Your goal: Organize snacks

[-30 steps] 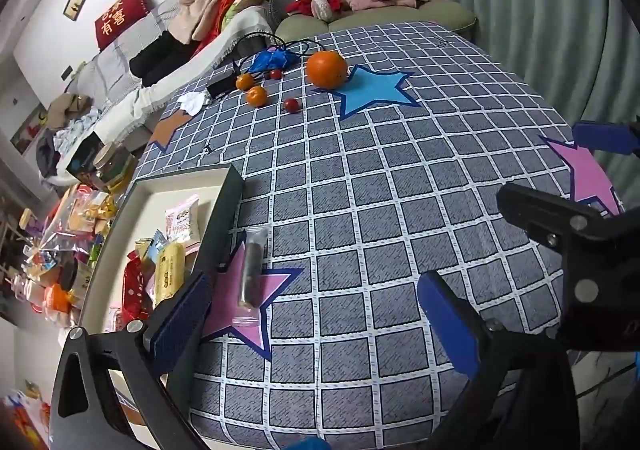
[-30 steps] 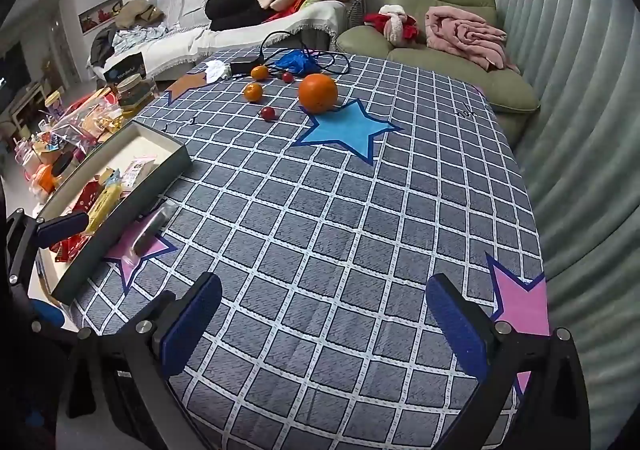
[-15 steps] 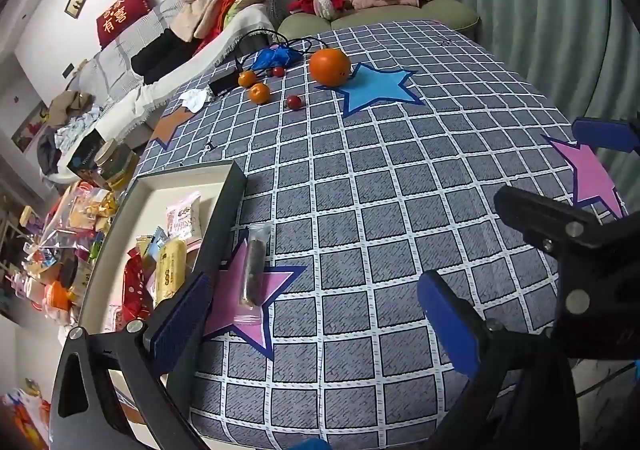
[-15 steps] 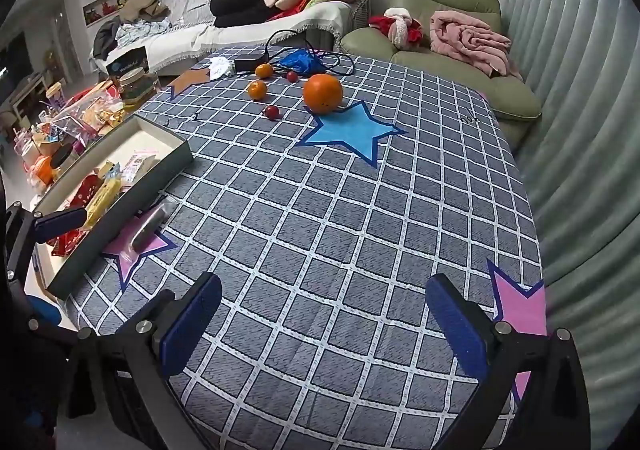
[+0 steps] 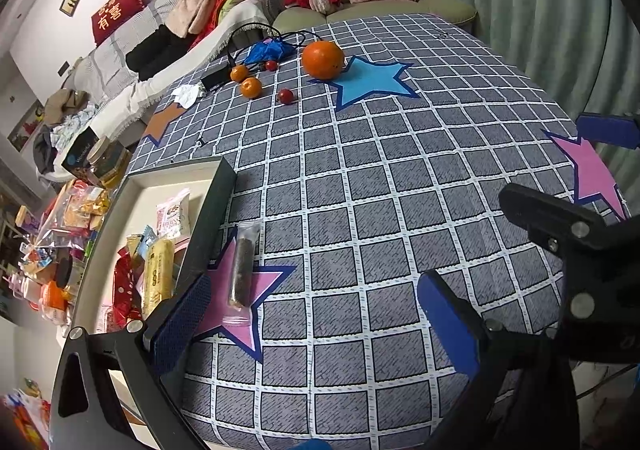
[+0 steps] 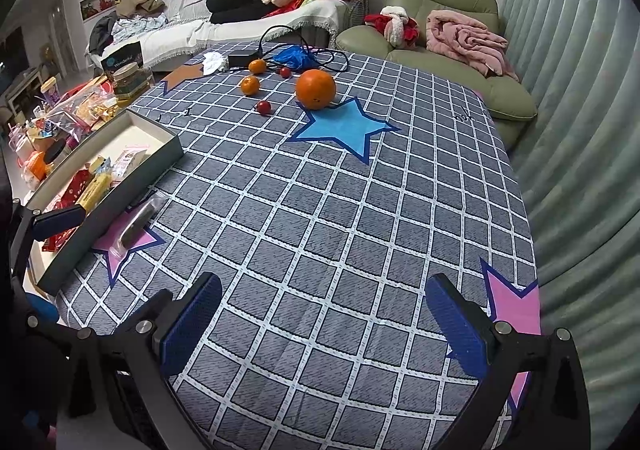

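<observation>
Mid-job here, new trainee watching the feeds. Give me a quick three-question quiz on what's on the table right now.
1. True or false: the dark snack bar in clear wrap lies inside the box.
2. What does the big orange sit next to? A) the blue star B) the box C) the far pink star
3. Are the left tongs and right tongs holding anything?

Key:
1. False; it lies outside, on the near pink star beside the box wall.
2. A
3. No, both are open and empty.
</observation>
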`<move>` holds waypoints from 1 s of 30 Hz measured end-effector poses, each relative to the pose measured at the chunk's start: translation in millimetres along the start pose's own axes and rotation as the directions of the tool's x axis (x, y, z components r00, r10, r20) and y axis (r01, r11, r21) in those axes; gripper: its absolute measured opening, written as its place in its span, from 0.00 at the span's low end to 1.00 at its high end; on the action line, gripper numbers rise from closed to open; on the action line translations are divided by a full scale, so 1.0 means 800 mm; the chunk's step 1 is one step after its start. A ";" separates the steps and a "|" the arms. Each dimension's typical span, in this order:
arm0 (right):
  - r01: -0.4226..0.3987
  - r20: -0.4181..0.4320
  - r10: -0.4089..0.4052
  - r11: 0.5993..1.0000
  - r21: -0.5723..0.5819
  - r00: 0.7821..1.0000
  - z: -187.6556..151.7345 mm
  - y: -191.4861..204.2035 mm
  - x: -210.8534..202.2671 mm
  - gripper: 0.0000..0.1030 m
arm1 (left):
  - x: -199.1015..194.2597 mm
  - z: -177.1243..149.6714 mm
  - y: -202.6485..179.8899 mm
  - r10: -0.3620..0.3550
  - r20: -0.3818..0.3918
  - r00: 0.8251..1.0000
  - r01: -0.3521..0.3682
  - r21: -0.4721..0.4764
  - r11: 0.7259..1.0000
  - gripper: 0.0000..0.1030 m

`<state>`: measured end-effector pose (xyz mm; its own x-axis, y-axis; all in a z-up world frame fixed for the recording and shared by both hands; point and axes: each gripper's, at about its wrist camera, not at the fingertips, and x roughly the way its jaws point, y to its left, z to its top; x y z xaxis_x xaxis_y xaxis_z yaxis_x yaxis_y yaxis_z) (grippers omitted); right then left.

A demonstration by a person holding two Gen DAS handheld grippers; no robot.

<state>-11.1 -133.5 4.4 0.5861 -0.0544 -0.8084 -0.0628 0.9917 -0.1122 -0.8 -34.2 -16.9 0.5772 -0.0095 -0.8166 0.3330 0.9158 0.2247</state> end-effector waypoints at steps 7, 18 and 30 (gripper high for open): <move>0.009 -0.009 -0.009 1.000 0.008 1.000 -0.004 -0.012 0.006 1.00 | 0.008 0.006 -0.016 -0.012 -0.010 1.000 0.012 0.022 1.000 1.00; 0.071 -0.125 -0.042 0.967 0.245 0.991 -0.084 -0.128 0.037 1.00 | 0.083 0.059 -0.084 -0.165 -0.103 0.981 0.159 -0.061 0.985 1.00; 0.140 -0.145 -0.102 0.948 0.287 0.984 -0.143 -0.153 0.055 1.00 | 0.140 0.112 -0.175 -0.195 0.034 0.980 0.197 -0.129 0.972 1.00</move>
<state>-69.8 -270.5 -83.5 0.4659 -0.1715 -0.8681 0.2546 0.9655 -0.0541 83.7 -199.5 -92.1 0.5266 -0.2012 -0.8260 0.3412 0.9399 -0.0114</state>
